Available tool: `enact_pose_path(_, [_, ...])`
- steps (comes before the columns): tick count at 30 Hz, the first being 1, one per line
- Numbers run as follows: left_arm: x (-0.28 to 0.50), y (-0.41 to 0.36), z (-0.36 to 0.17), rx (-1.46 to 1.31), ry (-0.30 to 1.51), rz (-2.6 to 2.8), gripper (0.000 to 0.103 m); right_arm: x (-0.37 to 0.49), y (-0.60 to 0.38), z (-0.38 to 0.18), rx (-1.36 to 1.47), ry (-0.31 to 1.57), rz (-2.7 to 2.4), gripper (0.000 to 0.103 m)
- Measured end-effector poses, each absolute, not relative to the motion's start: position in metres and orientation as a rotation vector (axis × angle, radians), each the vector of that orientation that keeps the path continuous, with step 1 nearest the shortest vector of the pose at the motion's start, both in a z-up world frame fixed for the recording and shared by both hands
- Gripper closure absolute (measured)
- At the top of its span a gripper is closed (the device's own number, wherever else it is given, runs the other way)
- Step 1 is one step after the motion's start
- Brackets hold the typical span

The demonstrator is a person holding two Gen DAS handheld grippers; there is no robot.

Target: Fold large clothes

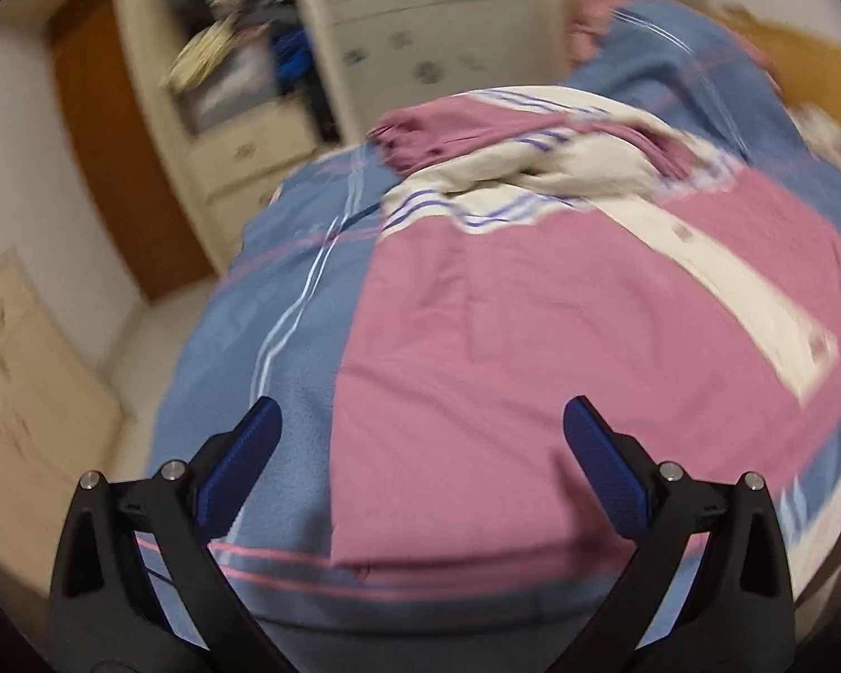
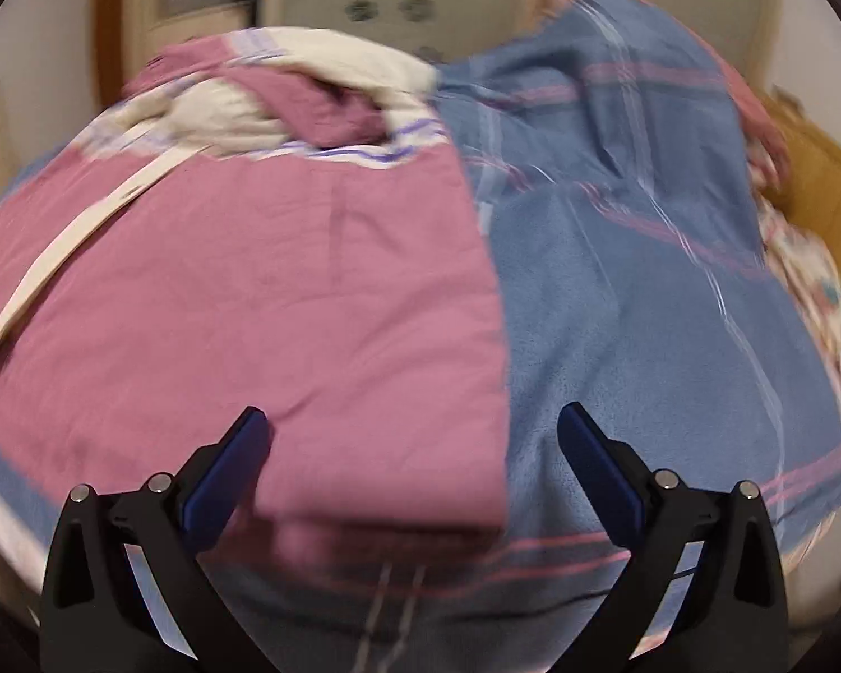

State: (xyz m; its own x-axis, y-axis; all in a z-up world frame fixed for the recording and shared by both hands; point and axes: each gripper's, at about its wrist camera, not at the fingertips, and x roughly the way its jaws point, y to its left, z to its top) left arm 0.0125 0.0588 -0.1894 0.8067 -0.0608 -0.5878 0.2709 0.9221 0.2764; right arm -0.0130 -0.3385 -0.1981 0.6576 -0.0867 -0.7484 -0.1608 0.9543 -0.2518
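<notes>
Left gripper (image 1: 420,426) hangs with its jaws spread wide, nothing between them, and right under it runs the left-hand edge of the pink garment (image 1: 504,308): the left fingertip sits over the blue blanket (image 1: 263,291), the right fingertip over pink cloth. Ahead of that gripper the garment stretches away, its long axis running forward from the jaws toward the bunched cream-and-purple-striped part (image 1: 493,179) at the far end, with a cream placket strip (image 1: 729,286) slanting off to the front right. Over to the right gripper (image 2: 412,423), also gaping wide and empty, and here it is mirrored: the garment's right-hand edge passes between the fingertips, pink cloth under the left one, blue blanket under the right. So each gripper straddles its own side edge near the hem closest to the holder, neither clearly nearer; I'd judge the next move to be a drop onto those two near corners. The garment looks mostly flat and smooth in the body, crumpled only at the far end; both views are blurred, so fine detail is lost.
</notes>
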Motion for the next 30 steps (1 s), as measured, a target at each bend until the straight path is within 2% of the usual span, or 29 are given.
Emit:
enact_pose_path(5, [-0.017, 0.053, -0.191, 0.444, 0.589, -0.396, 0.002, -0.055, -0.285, -0.206, -0.665, 0.784, 0.272, 0.001])
enact_pose_path(12, [-0.037, 0.015, -0.25, 0.974, 0.619, -0.435, 0.002, -0.052, -0.258, -0.245, -0.877, 0.827, 0.302, 0.001])
enact_pose_path(15, [-0.033, 0.007, -0.25, 1.008, 0.595, -0.431, 0.002, -0.047, -0.249, -0.244, -0.9, 0.779, 0.252, 0.001])
enact_pose_path(25, [-0.013, -0.026, -0.254, 1.11, 0.251, -0.136, 0.002, -0.023, -0.227, -0.259, -1.103, 0.425, -0.085, 0.001])
enact_pose_path(27, [-0.008, -0.029, -0.25, 1.075, 0.201, -0.079, 0.002, -0.017, -0.226, -0.259, -1.075, 0.392, -0.108, 0.001])
enact_pose_path(30, [0.001, -0.029, -0.247, 1.02, 0.218, -0.057, 0.004, -0.01, -0.232, -0.253, -1.004, 0.416, -0.103, 0.002])
